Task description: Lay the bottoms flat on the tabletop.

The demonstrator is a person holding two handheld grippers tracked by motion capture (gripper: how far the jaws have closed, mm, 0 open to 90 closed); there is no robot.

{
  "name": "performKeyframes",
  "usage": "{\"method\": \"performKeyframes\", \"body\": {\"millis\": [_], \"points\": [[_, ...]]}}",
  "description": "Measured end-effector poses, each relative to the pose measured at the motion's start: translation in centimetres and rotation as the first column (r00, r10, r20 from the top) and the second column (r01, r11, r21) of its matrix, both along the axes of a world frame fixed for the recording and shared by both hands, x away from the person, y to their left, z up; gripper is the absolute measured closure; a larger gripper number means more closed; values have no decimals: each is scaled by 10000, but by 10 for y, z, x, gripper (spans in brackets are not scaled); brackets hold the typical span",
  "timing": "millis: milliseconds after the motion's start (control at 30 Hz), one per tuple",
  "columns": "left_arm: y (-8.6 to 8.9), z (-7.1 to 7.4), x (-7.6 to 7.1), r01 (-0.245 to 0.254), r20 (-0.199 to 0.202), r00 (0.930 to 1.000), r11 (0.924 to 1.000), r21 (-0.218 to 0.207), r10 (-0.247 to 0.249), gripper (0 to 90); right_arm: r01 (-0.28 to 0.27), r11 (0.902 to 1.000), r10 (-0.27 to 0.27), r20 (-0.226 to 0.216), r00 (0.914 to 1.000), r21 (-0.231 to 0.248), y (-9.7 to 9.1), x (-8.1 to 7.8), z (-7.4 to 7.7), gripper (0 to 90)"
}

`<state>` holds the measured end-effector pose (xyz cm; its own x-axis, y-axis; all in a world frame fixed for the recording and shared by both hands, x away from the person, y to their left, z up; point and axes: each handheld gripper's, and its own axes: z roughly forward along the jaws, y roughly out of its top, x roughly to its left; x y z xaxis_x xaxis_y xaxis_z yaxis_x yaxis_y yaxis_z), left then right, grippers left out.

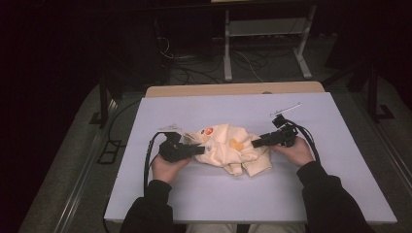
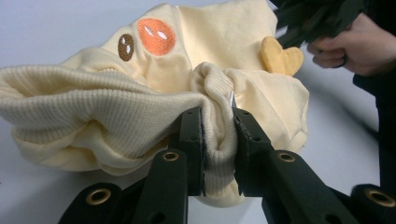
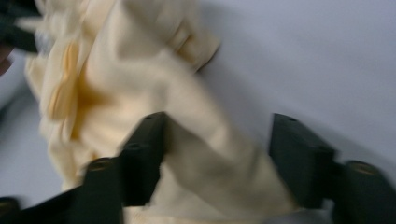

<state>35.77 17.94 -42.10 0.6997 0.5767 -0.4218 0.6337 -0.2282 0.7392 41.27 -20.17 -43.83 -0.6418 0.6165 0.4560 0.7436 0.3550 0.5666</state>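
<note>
The left tongs (image 2: pixel 218 140) are closed on a ribbed cuff or hem (image 2: pixel 217 93) of the cream sweatshirt (image 1: pixel 228 145); in the left gripper view the knit fold is pinched firmly between the two black jaws, probably to anchor this side of the garment while the other hand works. The right tongs (image 3: pixel 219 154) stand partly open, with a fold of the cream cloth lying between the jaws. The picture there is blurred, and the pads do not seem to press on the fabric, so I judge this is a reach for a grip and not yet a hold. The sweatshirt lies crumpled at the centre of the pale counter (image 1: pixel 340 160) in the high view, between the two tongs, with the left ones at its left edge and the right ones at its right edge. An orange patch (image 2: pixel 156 30) and a small brown one face upward, and a yellow heart (image 2: pixel 280 56) sits toward the upper right of the left gripper view, near the person's right hand (image 2: pixel 345 44).
</note>
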Motion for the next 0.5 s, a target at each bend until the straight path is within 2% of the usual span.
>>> {"method": "performKeyframes", "body": {"millis": [67,100,200,233,333,500], "points": [[0,0,1,-43,-24,10000,10000,-88,42,742,-99,9983,105,97,9999,-567,5,-2,-4,691],[0,-1,2,-55,-19,10000,9998,-179,54,743,-82,9992,80,-40,10000,-388,3,-1,-3,790],[-1,-2,5,-45,-67,10000,9996,-274,43,743,81,9994,-80,19,10000,-326,-3,-1,1,801],[-4,-1,7,21,81,10000,9998,-213,-19,743,230,9994,-230,0,9997,-262,-6,-2,4,800],[-8,1,10,57,157,9999,9999,-144,-54,743,461,9988,-459,97,9989,-164,-13,-2,9,801],[-28,10,20,245,408,9989,9997,-87,-241,744,1111,9934,-1096,507,9927,-278,-32,-3,28,802]]}}
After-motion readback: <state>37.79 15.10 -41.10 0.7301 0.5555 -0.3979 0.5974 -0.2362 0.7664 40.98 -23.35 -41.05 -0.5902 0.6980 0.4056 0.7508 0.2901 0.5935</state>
